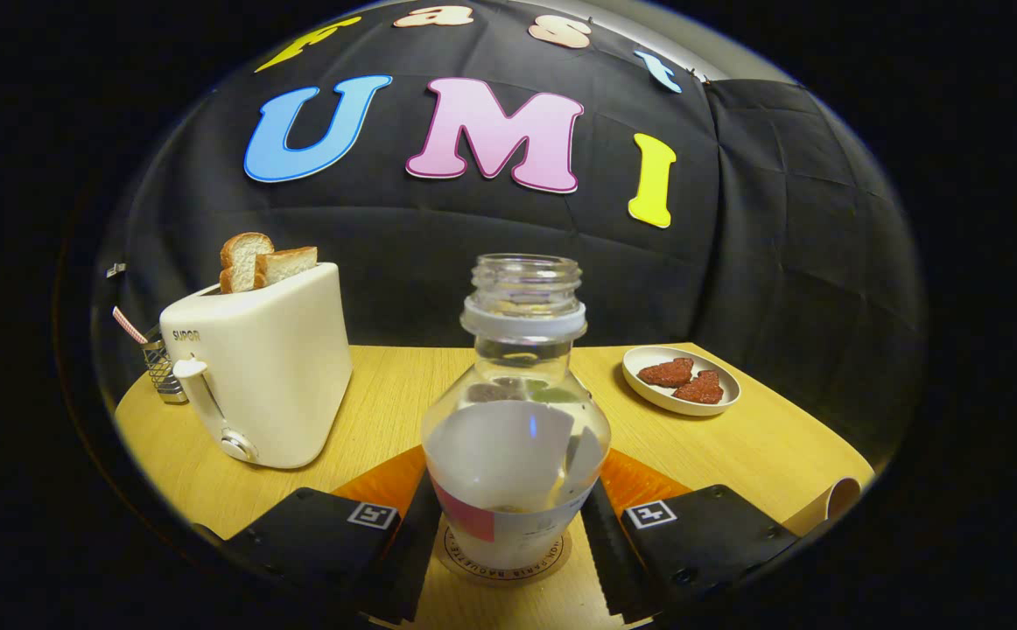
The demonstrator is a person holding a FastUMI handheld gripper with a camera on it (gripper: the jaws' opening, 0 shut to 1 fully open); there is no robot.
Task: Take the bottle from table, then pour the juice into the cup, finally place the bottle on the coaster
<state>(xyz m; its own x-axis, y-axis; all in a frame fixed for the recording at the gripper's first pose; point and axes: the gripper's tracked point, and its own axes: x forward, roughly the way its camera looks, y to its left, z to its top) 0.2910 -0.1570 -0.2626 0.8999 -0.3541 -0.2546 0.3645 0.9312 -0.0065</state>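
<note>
A clear bottle (515,437) with no cap and a white label stands upright on a round coaster (460,556) with lettering round its rim. An orange mat (386,481) lies under the coaster. My gripper (513,494) is around the bottle's lower body, and both fingers (412,542) press its sides. Little liquid shows inside the bottle. At the table's right edge, beyond the right finger, part of a pale cup-like object (837,500) shows.
A white toaster (263,367) with two bread slices stands beyond the left finger, and a wire holder (161,372) sits behind it. A small white plate (648,389) with red snacks lies beyond the right finger. The wooden table (762,446) ends at the black cloth wall.
</note>
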